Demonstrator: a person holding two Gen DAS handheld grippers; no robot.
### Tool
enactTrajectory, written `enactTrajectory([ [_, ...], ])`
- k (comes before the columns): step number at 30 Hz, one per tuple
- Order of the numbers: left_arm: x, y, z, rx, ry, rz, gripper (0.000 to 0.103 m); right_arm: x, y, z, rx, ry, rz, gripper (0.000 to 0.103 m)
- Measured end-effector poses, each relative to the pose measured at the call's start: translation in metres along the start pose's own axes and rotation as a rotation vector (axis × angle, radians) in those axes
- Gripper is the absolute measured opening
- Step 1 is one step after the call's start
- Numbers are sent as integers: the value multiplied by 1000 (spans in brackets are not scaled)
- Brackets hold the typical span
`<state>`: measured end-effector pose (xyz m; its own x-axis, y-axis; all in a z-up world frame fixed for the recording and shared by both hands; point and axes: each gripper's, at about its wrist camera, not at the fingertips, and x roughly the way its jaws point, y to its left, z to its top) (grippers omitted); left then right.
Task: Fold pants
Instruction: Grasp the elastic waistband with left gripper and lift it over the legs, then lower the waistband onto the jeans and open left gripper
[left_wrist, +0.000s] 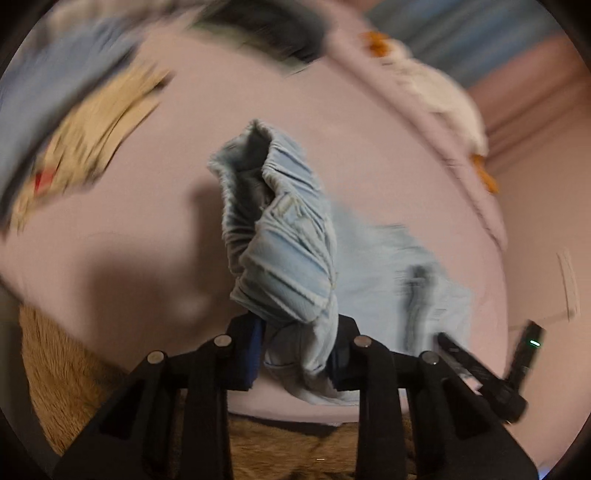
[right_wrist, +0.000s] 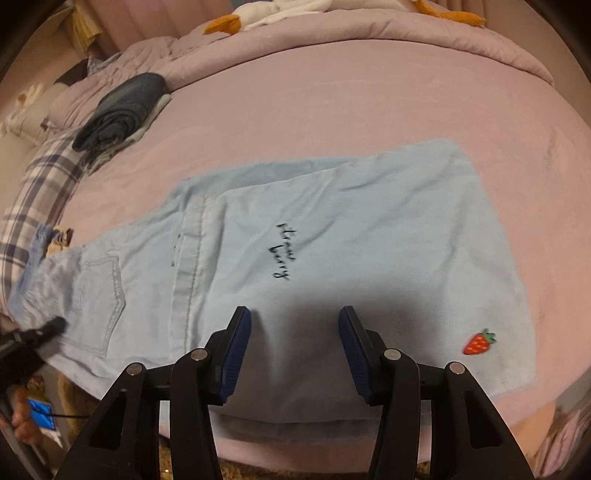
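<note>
- The lilac bedsheet (right_wrist: 332, 96) fills my right wrist view, edge to edge.
- The light-blue pants (right_wrist: 332, 240) lie spread on it, centre frame, one leg already doubled over; the waistband end runs out toward 9 o'clock.
- Dark folded clothes (right_wrist: 122, 110) sit well apart at 10 o'clock, beside a plaid cloth (right_wrist: 40, 177).
- My left gripper (left_wrist: 295, 354) pinches the gathered elastic waistband (left_wrist: 280, 229), which stands bunched above the sheet at 12 o'clock from the fingers; that view is motion-blurred.
- My right gripper (right_wrist: 295, 350) hovers over the folded leg, fingers spread, gripping nothing.
- A strawberry patch (right_wrist: 479, 341) shows at 4 o'clock.
</note>
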<state>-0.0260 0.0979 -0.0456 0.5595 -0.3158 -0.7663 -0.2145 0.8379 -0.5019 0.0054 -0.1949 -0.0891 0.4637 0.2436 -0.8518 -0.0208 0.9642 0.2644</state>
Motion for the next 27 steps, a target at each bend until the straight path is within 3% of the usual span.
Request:
enactTrajectory([
  [3, -20, -48, 9, 144, -58, -89, 27, -10, -12, -2, 33, -31, -29, 52],
  [6, -24, -99, 12, 286, -54, -182, 26, -24, -28, -5, 78, -72, -42, 52],
  [11, 4, -180, -6, 506, 4, -252, 26, -43, -55, -12, 144, -133, -69, 52],
  [13, 30, -208, -20, 575, 67, -272, 26, -48, -68, -16, 181, -153, -81, 52],
  [20, 110, -245, -55, 661, 226, -205, 32, -51, -109, -33, 296, -157, -100, 52],
  [23, 127, -249, -60, 659, 304, -243, 45, -54, -124, -41, 337, -157, -89, 52],
  [25, 130, -251, -66, 639, 379, -263, 62, -56, -127, -44, 358, -154, -77, 52],
  [27, 121, -250, -66, 632, 400, -290, 69, -60, -129, -46, 361, -159, -81, 52],
])
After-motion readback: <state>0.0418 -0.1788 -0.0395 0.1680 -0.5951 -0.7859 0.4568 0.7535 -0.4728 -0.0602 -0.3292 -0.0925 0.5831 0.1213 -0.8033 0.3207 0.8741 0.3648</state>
